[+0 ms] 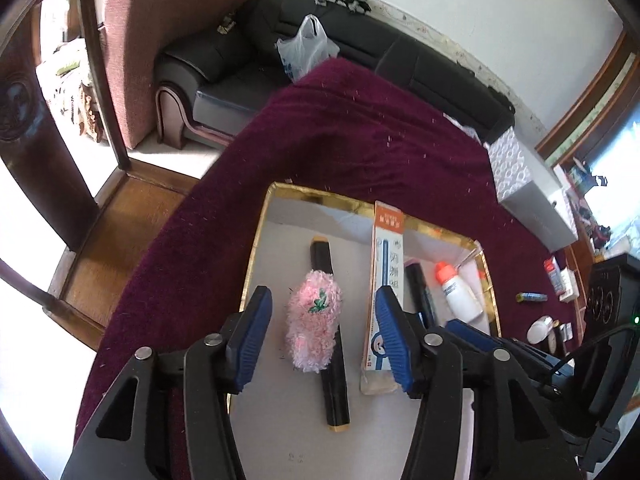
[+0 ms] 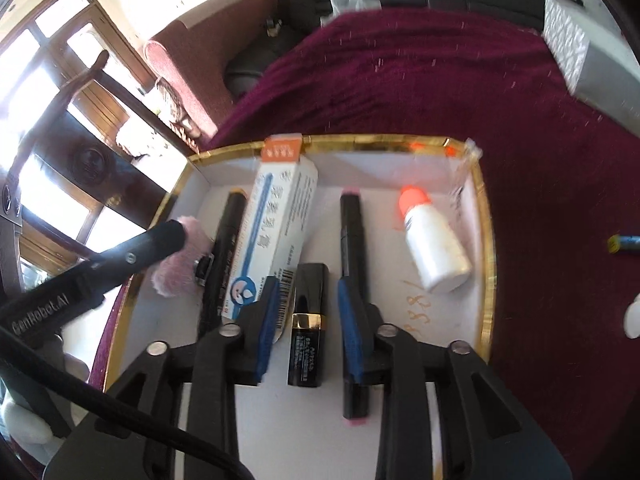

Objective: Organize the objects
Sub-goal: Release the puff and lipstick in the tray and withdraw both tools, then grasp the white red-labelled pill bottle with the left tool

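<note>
A gold-rimmed tray (image 1: 340, 197) lies on a maroon cloth. It holds a pink fluffy item (image 1: 314, 320) resting on a black marker (image 1: 335, 392), a long white box with an orange end (image 1: 384, 264), a second black marker (image 2: 352, 232) and a white bottle with an orange cap (image 2: 434, 244). My left gripper (image 1: 322, 300) stands open over the pink fluffy item, its pads clear of it on both sides. My right gripper (image 2: 307, 284) is open too. A black lipstick tube with a gold band (image 2: 306, 332) lies between its jaws on the tray floor, with a gap on each side.
A white patterned box (image 1: 516, 176) stands on the cloth's far right. A small blue and yellow tube (image 1: 530, 297) and other small items lie right of the tray. A black sofa (image 1: 360, 52) with a plastic bag (image 1: 304, 48) is behind the table, dark wooden furniture (image 1: 24, 120) to the left.
</note>
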A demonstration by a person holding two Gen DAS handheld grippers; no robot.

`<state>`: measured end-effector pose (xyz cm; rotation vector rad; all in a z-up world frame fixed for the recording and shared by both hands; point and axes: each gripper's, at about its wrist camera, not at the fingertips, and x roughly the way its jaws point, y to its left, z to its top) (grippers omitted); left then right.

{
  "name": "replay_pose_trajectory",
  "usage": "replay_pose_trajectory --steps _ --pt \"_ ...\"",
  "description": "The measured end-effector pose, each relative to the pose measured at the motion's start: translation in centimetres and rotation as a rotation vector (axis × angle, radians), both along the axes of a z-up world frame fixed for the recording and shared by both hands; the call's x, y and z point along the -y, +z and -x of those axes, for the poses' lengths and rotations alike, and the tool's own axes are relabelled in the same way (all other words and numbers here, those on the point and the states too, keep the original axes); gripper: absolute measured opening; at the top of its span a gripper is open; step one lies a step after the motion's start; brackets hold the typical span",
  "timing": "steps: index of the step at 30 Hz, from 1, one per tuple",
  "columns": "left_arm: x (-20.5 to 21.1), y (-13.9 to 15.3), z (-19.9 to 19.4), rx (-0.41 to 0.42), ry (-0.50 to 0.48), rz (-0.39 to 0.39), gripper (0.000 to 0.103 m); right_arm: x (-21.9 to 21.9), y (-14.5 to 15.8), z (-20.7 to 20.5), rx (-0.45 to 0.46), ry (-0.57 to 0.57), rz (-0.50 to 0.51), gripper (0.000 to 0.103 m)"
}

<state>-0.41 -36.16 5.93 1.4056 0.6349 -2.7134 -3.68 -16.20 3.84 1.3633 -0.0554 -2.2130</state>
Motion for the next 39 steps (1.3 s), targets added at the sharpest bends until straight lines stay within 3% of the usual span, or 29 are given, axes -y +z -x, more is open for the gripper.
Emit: replay_pose_trajectory --steps 4,7,9,13,15,19,23,26,30,33,39 --pt "0.6 2.6 -2.1 -0.069 0.038 0.004 0.054 -2.4 3.0 -1.7 -0.078 -0.03 0.043 0.049" --pt "-0.2 4.5 -3.7 -0.121 0.033 -0.008 0.057 -4.9 5.0 -3.1 -0.154 -0.068 0.052 0.054" --pt "-1.5 5.6 -4.5 -0.15 0.003 -0.013 0.061 -7.3 6.7 -4.6 -0.242 -0.114 0.021 0.056" --pt "-5.9 7.3 -5.4 -0.179 -0.101 -0.029 0.066 -11.8 8.9 -7.1 -0.395 -0.201 -0.047 0.082" --pt "-8.5 7.4 -5.1 -0.163 -0.164 -0.045 0.066 -15.0 9.3 -8.3 -0.452 -0.25 -0.102 0.083" --pt "-14.1 6.6 -4.1 -0.105 -0.269 -0.077 0.065 -22.1 8.5 -8.1 -0.414 -0.353 -0.112 0.083" --pt "-19.7 5.7 -2.7 -0.072 -0.335 -0.069 0.065 -30.7 6.5 -7.6 -0.333 -0.538 -0.02 0.082" --pt "-24.6 5.3 -1.7 -0.092 -0.409 0.009 0.065 -34.7 5.2 -7.3 -0.322 -0.619 0.013 0.082" --pt "-31.7 4.0 0.3 -0.132 -0.565 0.19 0.065 -38.0 3.7 -6.9 -0.329 -0.682 0.071 0.082" --pt "-35.1 2.0 2.0 -0.128 -0.617 0.301 0.065 -40.4 2.8 -6.8 -0.326 -0.715 0.13 0.082" --pt "-38.6 -0.8 4.9 -0.118 -0.685 0.383 0.065 -43.7 2.0 -7.2 -0.335 -0.787 0.219 0.082"
